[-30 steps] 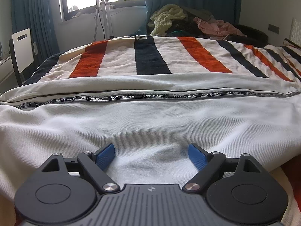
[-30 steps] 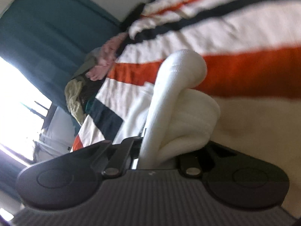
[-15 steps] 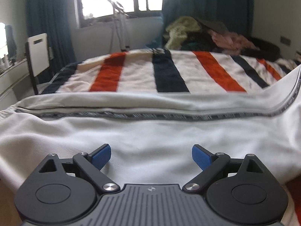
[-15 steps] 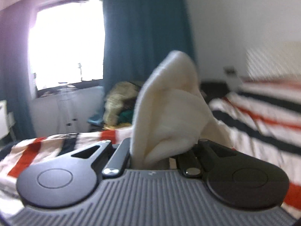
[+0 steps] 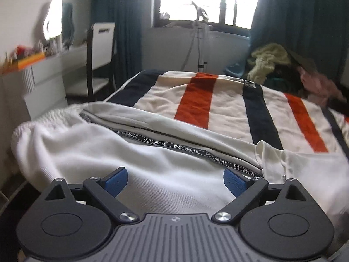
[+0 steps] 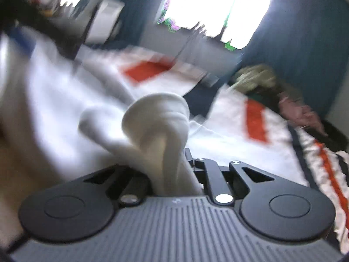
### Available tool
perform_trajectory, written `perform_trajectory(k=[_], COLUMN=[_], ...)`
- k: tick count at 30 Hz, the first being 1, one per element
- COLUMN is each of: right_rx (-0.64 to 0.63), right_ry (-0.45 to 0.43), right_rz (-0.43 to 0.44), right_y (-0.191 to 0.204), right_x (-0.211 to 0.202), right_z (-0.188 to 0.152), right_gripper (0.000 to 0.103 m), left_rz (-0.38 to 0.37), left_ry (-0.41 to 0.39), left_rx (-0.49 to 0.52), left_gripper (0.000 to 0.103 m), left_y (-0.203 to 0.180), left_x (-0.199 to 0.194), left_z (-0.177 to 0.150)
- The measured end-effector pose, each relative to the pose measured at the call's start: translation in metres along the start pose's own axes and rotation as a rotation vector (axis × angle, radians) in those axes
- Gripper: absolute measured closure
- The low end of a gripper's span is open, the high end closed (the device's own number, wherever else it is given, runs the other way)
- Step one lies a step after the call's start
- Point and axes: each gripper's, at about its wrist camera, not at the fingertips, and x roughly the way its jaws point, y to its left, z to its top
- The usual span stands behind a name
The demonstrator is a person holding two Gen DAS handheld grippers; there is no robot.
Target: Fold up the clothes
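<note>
White trousers (image 5: 135,163) with a black "NOT-SIMPLE" side tape (image 5: 187,148) lie across the near edge of a striped bed. My left gripper (image 5: 175,181) is open, its blue pads (image 5: 115,181) hovering just over the white fabric, holding nothing. My right gripper (image 6: 172,174) is shut on a bunched end of the white trousers (image 6: 157,120), which sticks up between its fingers; the view is motion-blurred. A folded-over white end (image 5: 270,159) lies at the right in the left wrist view.
The bed cover (image 5: 196,100) has cream, orange and navy stripes. A heap of clothes (image 5: 270,63) sits at the far right. A white desk (image 5: 43,76) and chair (image 5: 100,54) stand left; a window (image 5: 207,0) is behind.
My right gripper has swung across with the trouser end, carrying it over toward the left. The left wrist view has turned left, and the doubled white end now lies at its right.
</note>
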Motion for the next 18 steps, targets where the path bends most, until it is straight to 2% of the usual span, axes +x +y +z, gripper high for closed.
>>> perform_trajectory(k=[1, 5, 8, 13, 16, 17, 18], right_rx=[-0.038, 0.062, 0.078, 0.122, 0.219, 0.268, 0.325], right_ry=[0.023, -0.064, -0.135, -0.014, 0.042, 0.064, 0.094], right_rz=[0.007, 0.008, 0.029, 0.158, 0.255, 0.296, 0.341], right_y=[0.012, 0.006, 0.009, 0.011, 0.004, -0.002, -0.005], right_x=[0.004, -0.007, -0.015, 0.000, -0.003, -0.003, -0.006], right_z=[-0.004, 0.013, 0.025, 0.022, 0.022, 0.023, 0.025], right_gripper=[0.092, 0.092, 0.092, 0.086, 0.059, 0.038, 0.026], left_rz=[-0.006, -0.053, -0.091, -0.194, -0.252, -0.270, -0.287], left_ry=[0.001, -0.014, -0.031, -0.028, -0.030, -0.029, -0.027], left_rx=[-0.018, -0.080, -0.091, -0.099, -0.099, -0.099, -0.099], left_gripper=[0.007, 0.007, 0.007, 0.007, 0.007, 0.007, 0.007], left_y=[0.002, 0.008, 0.006, -0.002, -0.007, -0.008, -0.009], left_x=[0.000, 0.001, -0.002, -0.008, -0.013, -0.014, -0.016], left_z=[0.001, 0.003, 0.003, -0.003, -0.005, -0.006, -0.007])
